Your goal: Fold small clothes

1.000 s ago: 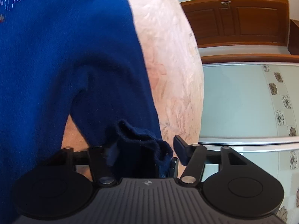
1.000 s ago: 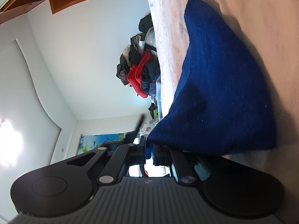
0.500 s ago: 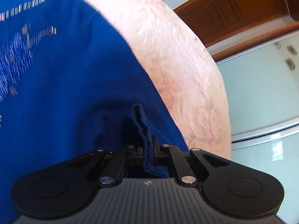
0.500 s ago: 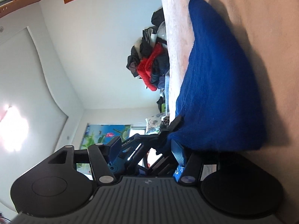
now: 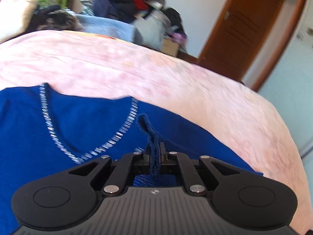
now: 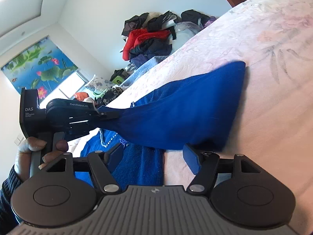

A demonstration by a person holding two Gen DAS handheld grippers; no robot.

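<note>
Between the fingers of the left gripper [image 5: 154, 154]: a doubled strip of dark blue knit, clamped tight, edge sticking up past the tips. It belongs to the blue sweater [image 5: 82, 129], which lies on the pink bedspread [image 5: 176, 82]; silver-beaded V-neck [image 5: 97, 148] sits just left of the fingers. Right wrist view shows the left gripper from the side w/ a sleeve [image 6: 176, 115] pulled taut from its tips, lifted off the bed, far end at the shoulder touching the spread. Right gripper [image 6: 154, 156]: fingers wide apart, nothing between them, sleeve hanging just ahead of the tips, sweater body below. Person's hand [image 6: 33, 152] wraps the left gripper's handle. Clothes pile [image 6: 152, 33] beyond the bed, far from both.
</note>
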